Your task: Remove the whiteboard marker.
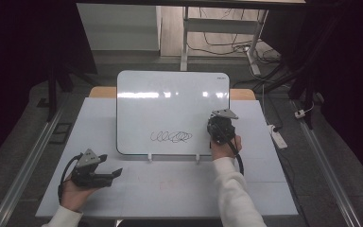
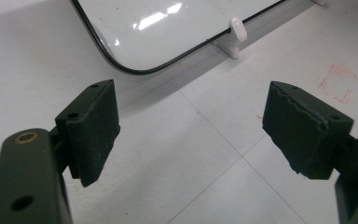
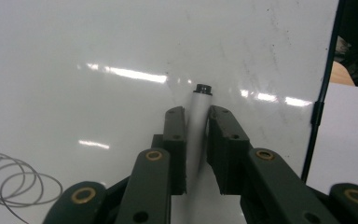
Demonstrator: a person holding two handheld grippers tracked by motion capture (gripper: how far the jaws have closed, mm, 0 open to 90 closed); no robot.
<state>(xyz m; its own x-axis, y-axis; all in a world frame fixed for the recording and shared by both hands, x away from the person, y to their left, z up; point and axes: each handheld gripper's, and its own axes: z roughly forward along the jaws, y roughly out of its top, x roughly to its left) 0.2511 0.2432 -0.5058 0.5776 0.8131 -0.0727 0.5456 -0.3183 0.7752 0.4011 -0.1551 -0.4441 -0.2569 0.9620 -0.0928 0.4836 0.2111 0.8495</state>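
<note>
A white whiteboard lies on the pale table, with a black looped scribble near its front edge. My right gripper hangs over the board's front right corner. In the right gripper view my right gripper is shut on a white marker with a dark end, which points along the whiteboard; the scribble lies to the lower left. My left gripper rests at the front left of the table. My left gripper is open and holds nothing, facing the whiteboard's corner.
Two white clips hold the board's front edge; one clip lies ahead of the left gripper. Faint red marks are on the table. A white power strip lies on the floor at the right. Desk legs and cables stand behind.
</note>
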